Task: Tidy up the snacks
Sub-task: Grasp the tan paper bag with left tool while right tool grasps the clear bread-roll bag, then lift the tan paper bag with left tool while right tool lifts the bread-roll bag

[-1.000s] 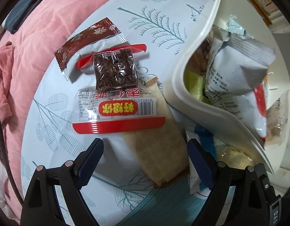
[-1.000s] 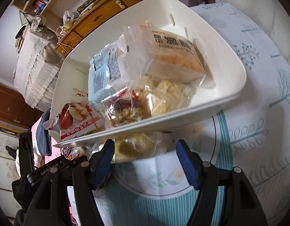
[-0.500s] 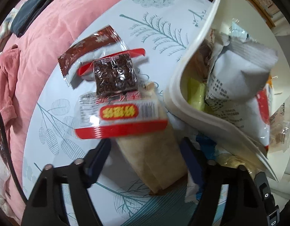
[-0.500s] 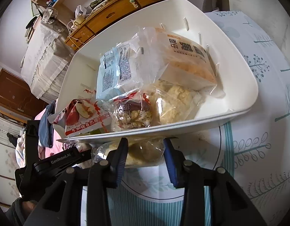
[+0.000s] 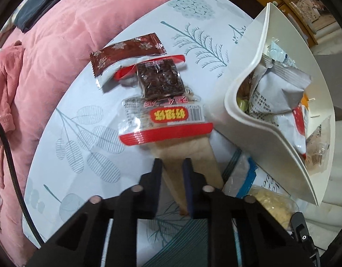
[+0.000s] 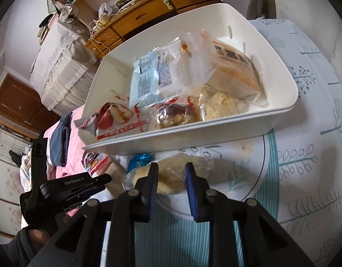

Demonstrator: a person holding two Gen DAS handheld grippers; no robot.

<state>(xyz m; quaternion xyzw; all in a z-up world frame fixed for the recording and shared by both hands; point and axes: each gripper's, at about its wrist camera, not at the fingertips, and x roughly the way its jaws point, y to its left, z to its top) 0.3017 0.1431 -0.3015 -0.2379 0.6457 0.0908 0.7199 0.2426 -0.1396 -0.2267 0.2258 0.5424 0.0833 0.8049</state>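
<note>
On the leaf-print tablecloth my left gripper (image 5: 172,169) is shut on a tan wedge-shaped snack (image 5: 188,153). A red-banded clear packet (image 5: 164,120) lies over the wedge's far end, and a dark square snack (image 5: 162,82) rests on that. A brown snowflake wrapper (image 5: 126,51) lies behind them. My right gripper (image 6: 171,173) is shut on a clear bag of pale crumbly pastry (image 6: 173,178), just in front of the white bin (image 6: 193,138). Several packets fill the bin. The pastry bag (image 5: 273,202) also shows at the lower right of the left wrist view, below the bin (image 5: 248,115).
A pink quilt (image 5: 48,55) with a dark blue garment (image 5: 44,2) borders the table on the left. A blue-and-white packet (image 5: 244,173) lies under the bin's near edge. Wooden cabinets (image 6: 148,11) stand behind. The left gripper's body (image 6: 66,187) shows in the right wrist view.
Both grippers went from wide open to shut: the left closed on the tan wedge, the right closed on the pastry bag. Both views have shifted slightly.
</note>
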